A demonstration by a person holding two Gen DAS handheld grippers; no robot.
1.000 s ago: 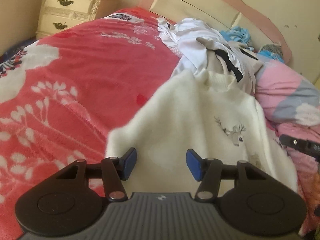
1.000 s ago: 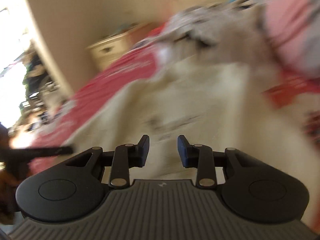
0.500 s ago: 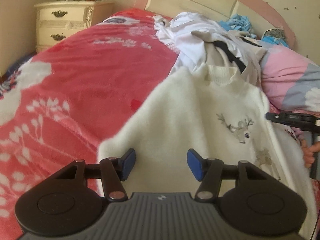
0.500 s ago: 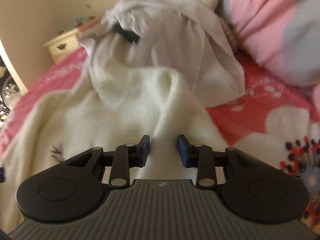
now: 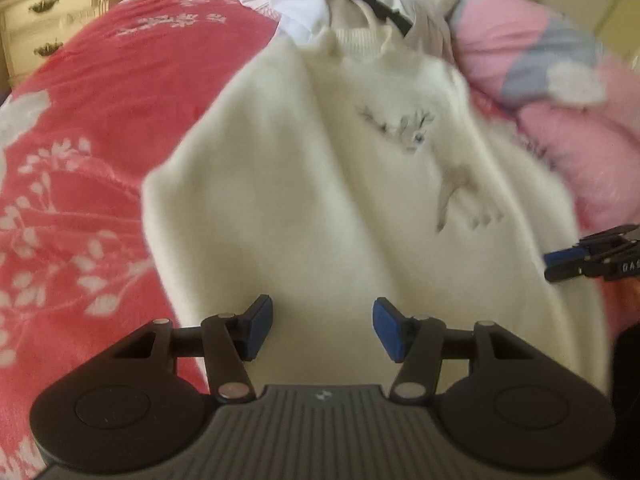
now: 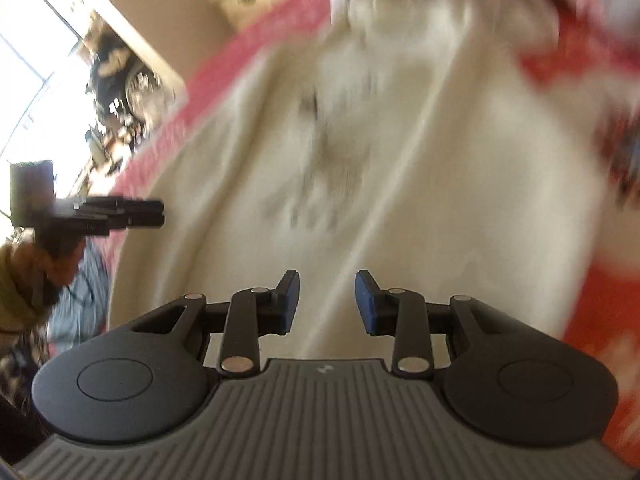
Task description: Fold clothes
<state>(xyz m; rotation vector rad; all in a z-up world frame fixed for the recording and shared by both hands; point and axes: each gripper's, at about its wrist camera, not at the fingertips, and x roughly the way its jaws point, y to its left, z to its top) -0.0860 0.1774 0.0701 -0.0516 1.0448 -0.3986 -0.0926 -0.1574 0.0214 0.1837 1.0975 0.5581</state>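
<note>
Cream sweater spread on a red bed, both grippers above its near hem.

The bed's red floral blanket (image 5: 100, 128) fills the left side, with a cream sweater (image 5: 320, 200) lying flat on it, collar at the far end and a deer motif (image 5: 404, 130) on its chest. A pile of clothes (image 5: 360, 4) lies beyond the collar, a pink quilt (image 5: 560, 92) to the right. The left gripper (image 5: 322, 330) has just been closing slightly, jaws released with nothing between them; the right gripper (image 6: 327, 300) hovers over the sweater, jaws parted and empty.

White letters, partly cut off, mark the right gripper (image 5: 560, 265); unreadable.
</note>
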